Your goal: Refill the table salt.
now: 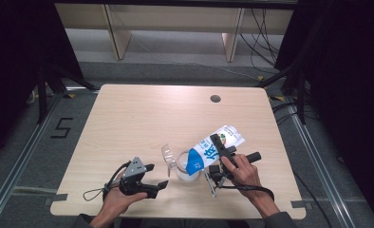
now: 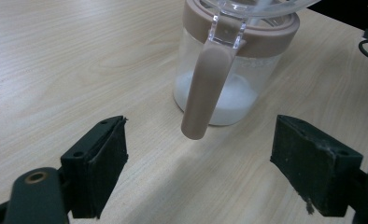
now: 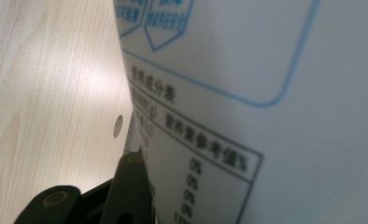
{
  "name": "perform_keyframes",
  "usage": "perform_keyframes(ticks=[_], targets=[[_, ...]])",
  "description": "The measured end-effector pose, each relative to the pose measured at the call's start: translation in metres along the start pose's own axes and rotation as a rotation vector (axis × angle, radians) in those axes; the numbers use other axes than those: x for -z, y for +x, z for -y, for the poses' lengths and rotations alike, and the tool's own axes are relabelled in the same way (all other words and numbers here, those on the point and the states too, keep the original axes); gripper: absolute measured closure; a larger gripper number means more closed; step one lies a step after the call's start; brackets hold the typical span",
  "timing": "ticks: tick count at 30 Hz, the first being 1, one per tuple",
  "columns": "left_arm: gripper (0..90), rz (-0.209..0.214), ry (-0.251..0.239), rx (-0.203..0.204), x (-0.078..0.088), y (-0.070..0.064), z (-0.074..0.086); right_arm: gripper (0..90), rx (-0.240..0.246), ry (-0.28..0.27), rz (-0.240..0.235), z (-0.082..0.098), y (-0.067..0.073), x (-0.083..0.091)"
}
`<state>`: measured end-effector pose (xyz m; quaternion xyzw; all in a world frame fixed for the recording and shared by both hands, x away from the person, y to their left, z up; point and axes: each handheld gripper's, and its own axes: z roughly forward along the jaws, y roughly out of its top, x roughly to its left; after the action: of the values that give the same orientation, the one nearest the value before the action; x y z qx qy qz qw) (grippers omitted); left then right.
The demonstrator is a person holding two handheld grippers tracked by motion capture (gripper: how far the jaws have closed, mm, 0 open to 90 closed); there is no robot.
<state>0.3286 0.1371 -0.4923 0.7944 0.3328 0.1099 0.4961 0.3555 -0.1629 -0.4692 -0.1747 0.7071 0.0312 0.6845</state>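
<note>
A blue-and-white milk carton (image 1: 209,151) is tipped spout-down over a clear jug (image 1: 187,171) with a brown rim near the table's front. My right gripper (image 1: 221,148) is shut on the carton, whose printed side (image 3: 247,93) looms close beside one black finger (image 3: 128,186). The jug's clear lid (image 1: 167,155) stands flipped up on its left. White liquid (image 2: 222,100) covers the bottom of the jug (image 2: 233,60). Its brown handle (image 2: 204,88) points at my left gripper (image 2: 198,172), which is open and a little short of it. That left gripper (image 1: 157,175) sits left of the jug.
The light wooden table (image 1: 142,118) has a round cable hole (image 1: 215,99) at its back right. The front edge runs just under both hands. A cable (image 1: 96,192) loops from the left gripper near the front edge. Dark curtains and desk legs stand beyond the table.
</note>
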Motion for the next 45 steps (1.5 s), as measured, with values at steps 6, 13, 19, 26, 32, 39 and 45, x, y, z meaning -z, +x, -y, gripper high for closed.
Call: perform_keyframes(ticks=[6,13,19,26,32,39,45], targets=[[17.7,0.000,-0.001,0.001,0.0000,-0.0001,0.0000,64.1,0.024,-0.003,0.003,-0.0001,-0.0018,0.0002],[17.7,-0.001,-0.003,0.001,-0.0001,0.0000,0.0001,64.5,0.002,0.011,0.002,-0.0004,0.0004,0.0014],[17.7,0.000,0.000,0.000,0.0000,0.0000,0.0000,64.8,0.005,0.015,0.003,-0.0009,-0.0008,0.0020],[17.7,0.001,0.000,0.001,0.0000,0.0001,0.0000,65.3,0.022,0.004,0.018,-0.0010,-0.0011,0.0016],[17.7,-0.001,0.003,0.001,0.0003,0.0000,-0.0002,65.8,0.046,0.003,0.018,-0.0015,-0.0027,0.0018],[17.7,0.000,-0.001,0.001,0.0000,0.0000,0.0000,66.4,0.045,0.005,0.021,-0.0021,-0.0022,0.0018],[17.7,-0.003,0.002,0.000,0.0002,-0.0003,-0.0001,67.3,0.026,0.012,0.014,-0.0020,-0.0004,0.0023]])
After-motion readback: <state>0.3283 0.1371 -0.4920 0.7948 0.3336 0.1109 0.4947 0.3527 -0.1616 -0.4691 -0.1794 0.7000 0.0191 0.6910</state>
